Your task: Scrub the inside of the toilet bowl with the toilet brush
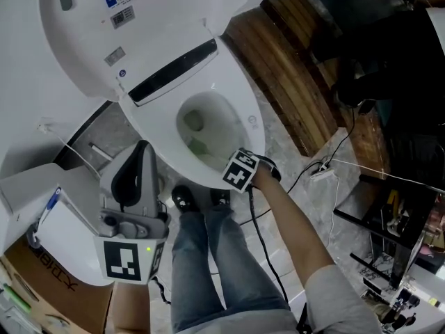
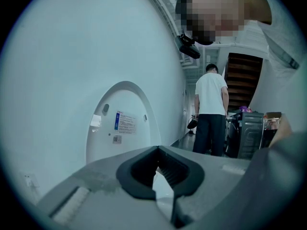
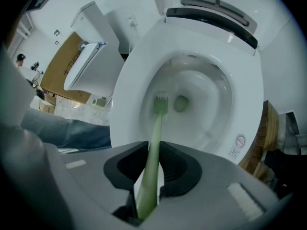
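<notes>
Scrubbing looks to be in hand: the right gripper (image 3: 153,150) is clamped on the green brush (image 3: 159,110), its bristles ahead of the jaws down in the toilet bowl (image 3: 218,104) beside the drain, so the next move calls for sweeping them round the wall, while the left gripper (image 2: 160,169) hangs aside, jaws together and empty.

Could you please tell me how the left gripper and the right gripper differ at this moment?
The right gripper is shut on the green toilet brush; the left gripper has its fingers together on nothing. The right gripper points down into the toilet bowl; the left gripper points up at the raised lid. Both carry a marker cube.
</notes>
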A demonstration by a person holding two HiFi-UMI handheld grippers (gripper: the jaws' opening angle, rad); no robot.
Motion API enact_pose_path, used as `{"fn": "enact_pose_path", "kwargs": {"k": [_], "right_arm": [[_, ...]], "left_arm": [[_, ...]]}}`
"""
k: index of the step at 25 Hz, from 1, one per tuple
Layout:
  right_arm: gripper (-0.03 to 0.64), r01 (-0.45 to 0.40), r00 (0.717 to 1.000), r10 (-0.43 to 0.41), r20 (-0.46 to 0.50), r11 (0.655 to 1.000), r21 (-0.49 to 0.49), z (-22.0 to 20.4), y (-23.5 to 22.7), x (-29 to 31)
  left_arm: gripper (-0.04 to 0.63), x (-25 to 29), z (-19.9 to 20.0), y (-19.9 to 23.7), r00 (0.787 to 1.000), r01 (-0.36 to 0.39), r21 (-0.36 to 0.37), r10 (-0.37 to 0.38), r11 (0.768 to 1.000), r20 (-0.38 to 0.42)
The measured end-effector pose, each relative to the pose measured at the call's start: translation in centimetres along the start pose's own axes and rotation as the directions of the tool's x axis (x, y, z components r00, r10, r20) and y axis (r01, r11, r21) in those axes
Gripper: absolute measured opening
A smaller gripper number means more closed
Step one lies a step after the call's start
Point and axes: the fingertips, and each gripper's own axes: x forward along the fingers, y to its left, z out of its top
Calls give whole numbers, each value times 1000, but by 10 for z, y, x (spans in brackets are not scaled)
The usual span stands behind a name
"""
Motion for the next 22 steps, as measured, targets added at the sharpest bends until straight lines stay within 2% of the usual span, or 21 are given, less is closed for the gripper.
{"fn": "enact_pose_path", "kwargs": {"k": [6,12,15,22], "right_arm": [[77,33,997,-42,-69,991,-130,-23,-5,-4],[77,71,986,-109,-130,961,-268,-47,-13,-9],[77,100,975,-162,-152,931,-350,-55,-18,-12],[77,166,933,-307,-189,831,-531,-64,-31,-19]], "left_arm": [[5,-2,0,-13,1000,-24,-5,25,1000,7],[5,-6,-1,-31,999,-46,-6,46,999,12],[5,-8,-1,-38,997,-69,-11,69,998,16],[5,-13,1,-53,994,-109,-12,109,994,28]]}}
